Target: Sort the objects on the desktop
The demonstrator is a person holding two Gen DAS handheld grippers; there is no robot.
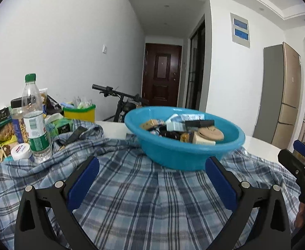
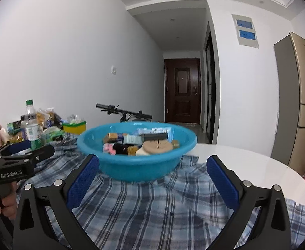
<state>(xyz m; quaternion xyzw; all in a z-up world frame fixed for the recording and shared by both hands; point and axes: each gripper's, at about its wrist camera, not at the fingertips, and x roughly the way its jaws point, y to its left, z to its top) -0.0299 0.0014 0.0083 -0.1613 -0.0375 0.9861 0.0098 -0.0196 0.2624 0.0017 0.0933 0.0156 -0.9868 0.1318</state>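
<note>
A: What is over at nine o'clock?
B: A clear water bottle [image 1: 34,118] with a green cap. It stands up on the checked cloth [image 1: 131,198]. A small white jar [image 1: 21,151] sits just beside it. Snack packs [image 1: 1,125] are piled behind, and a yellow tub [image 1: 79,112] is near them.

A: And in the middle?
B: A blue plastic bowl [image 1: 173,154] sits on the cloth at twelve o'clock. It holds small boxes, a black stick and a round tan lid [image 1: 211,134].

A: What are the fingers doing?
B: The left gripper [image 1: 152,170] is spread wide with nothing in it, low over the cloth, near the bowl. The right gripper [image 2: 152,169] is wide apart too, and bare.

A: And at three o'clock?
B: The white desk [image 2: 246,166] shows, round at its edge.
</note>
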